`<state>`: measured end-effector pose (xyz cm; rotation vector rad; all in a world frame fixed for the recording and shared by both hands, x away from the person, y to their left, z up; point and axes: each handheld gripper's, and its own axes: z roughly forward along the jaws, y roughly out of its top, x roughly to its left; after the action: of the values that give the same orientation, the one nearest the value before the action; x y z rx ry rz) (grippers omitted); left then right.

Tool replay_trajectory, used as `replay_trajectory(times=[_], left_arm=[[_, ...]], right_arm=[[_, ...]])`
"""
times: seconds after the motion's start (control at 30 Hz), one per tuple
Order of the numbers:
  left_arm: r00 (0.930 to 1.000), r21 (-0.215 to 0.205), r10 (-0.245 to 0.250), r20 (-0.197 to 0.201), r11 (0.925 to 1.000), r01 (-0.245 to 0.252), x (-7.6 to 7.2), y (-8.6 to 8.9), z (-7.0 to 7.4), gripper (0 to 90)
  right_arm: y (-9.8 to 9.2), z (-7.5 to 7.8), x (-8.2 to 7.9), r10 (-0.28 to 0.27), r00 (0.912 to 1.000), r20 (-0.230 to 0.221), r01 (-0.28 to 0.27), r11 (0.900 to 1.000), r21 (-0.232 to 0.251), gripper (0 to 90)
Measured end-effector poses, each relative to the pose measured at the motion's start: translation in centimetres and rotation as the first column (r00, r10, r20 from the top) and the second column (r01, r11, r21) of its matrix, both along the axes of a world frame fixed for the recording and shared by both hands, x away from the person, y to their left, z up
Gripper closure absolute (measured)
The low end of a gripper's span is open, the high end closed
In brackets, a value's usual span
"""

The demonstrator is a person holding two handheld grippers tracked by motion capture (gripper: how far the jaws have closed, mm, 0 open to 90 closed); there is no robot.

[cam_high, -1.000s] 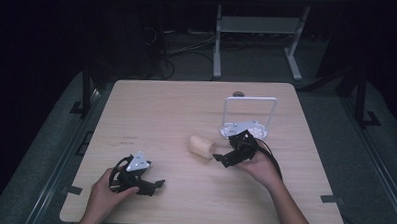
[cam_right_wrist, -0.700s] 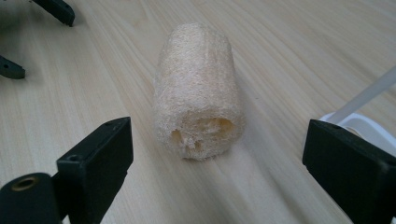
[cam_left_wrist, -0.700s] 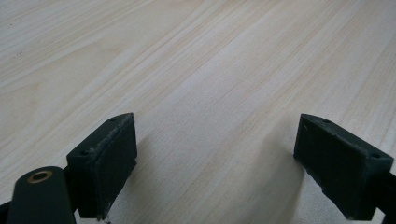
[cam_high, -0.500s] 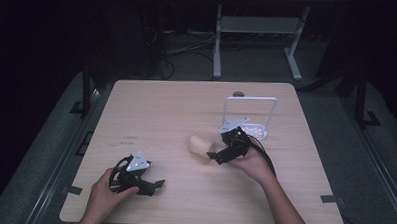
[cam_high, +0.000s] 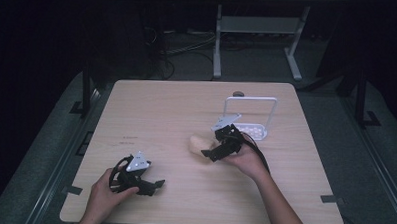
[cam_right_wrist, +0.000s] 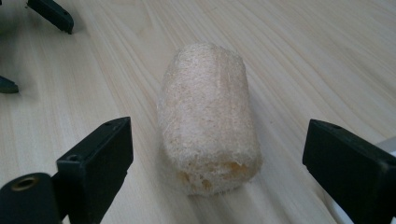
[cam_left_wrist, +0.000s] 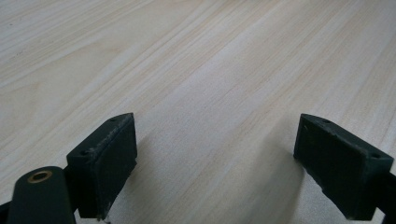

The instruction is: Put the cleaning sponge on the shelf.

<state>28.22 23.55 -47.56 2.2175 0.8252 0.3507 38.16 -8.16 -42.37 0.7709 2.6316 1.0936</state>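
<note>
1. Two hand-held grippers over a pale wooden table [cam_high: 151,110], one per hand.
2. Right gripper [cam_high: 211,155]: held near the table's middle, jaws spread wide and gripping nothing. In the right gripper view, the right gripper [cam_right_wrist: 215,168] has one jaw on either side of the near end of the loofah [cam_right_wrist: 208,119], neither touching it.
3. Loofah [cam_high: 198,143]: a beige, fibrous cylinder lying on its side on the bare wood, near the table's centre, its length running away from the right gripper's camera.
4. Left gripper [cam_high: 156,184]: low at the near left part of the table, well apart from the loofah. In the left gripper view, the left gripper [cam_left_wrist: 215,163] has its jaws wide apart with bare wood grain between them.
5. White wire rack [cam_high: 250,114]: stands upright on the table just beyond the right hand [cam_high: 247,161].
</note>
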Motion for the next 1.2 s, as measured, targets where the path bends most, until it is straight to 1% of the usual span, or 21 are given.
replay_trajectory(times=[0.07,0.33,0.4,0.53,0.63,0.73,0.77,0.8,0.97,1.1,1.2], left_arm=[[1.0000,0.004,-0.001,0.001,1.0000,0.001,0.0,0.0,0.0,12.7],[1.0000,0.001,-0.001,0.000,1.0000,0.001,0.0,0.0,0.0,12.7],[1.0000,0.001,-0.001,0.000,1.0000,0.001,0.0,0.0,0.0,12.7],[1.0000,0.005,-0.003,0.001,1.0000,0.003,0.0,0.0,0.0,12.7],[1.0000,0.007,-0.005,0.000,1.0000,0.005,0.0,0.1,0.0,12.7],[1.0000,0.001,-0.002,0.000,1.0000,0.002,0.0,0.0,0.0,12.7],[1.0000,0.001,-0.002,0.000,1.0000,0.002,0.0,0.0,0.0,12.7],[1.0000,0.001,-0.002,0.000,1.0000,0.002,0.0,0.0,0.0,12.7],[1.0000,0.001,-0.002,0.000,1.0000,0.002,0.0,0.0,0.0,12.7],[1.0000,0.004,-0.004,0.001,1.0000,0.004,0.0,0.1,0.0,12.7],[1.0000,0.001,-0.002,0.000,1.0000,0.002,-0.1,0.0,0.0,12.7]], right_arm=[[0.2,-0.1,0.2,0.006,1.0000,0.000,-0.006,1.000,-0.001,8.5],[1.3,-0.5,0.8,0.011,0.9997,-0.022,-0.011,1.000,0.001,8.5],[1.5,-0.7,1.0,0.018,0.9996,-0.020,-0.019,1.000,-0.007,8.5],[1.9,-1.1,1.3,0.010,0.9992,-0.038,-0.011,1.000,-0.012,8.6],[2.1,-1.4,1.5,0.014,0.9991,-0.040,-0.014,1.000,-0.014,9.0],[2.3,-1.6,1.7,0.008,0.9985,-0.055,-0.009,1.000,-0.015,9.1],[2.4,-1.7,1.7,0.013,0.9984,-0.056,-0.014,1.000,-0.019,14.2],[2.4,-1.8,1.7,0.015,0.9982,-0.059,-0.016,1.000,-0.016,15.2],[2.6,-2.3,1.9,0.013,0.9967,-0.080,-0.016,0.999,-0.033,15.9],[2.7,-2.5,2.0,0.010,0.9958,-0.091,-0.013,0.999,-0.035,17.4],[2.6,-2.5,2.0,0.015,0.9961,-0.086,-0.018,0.999,-0.032,22.3]])
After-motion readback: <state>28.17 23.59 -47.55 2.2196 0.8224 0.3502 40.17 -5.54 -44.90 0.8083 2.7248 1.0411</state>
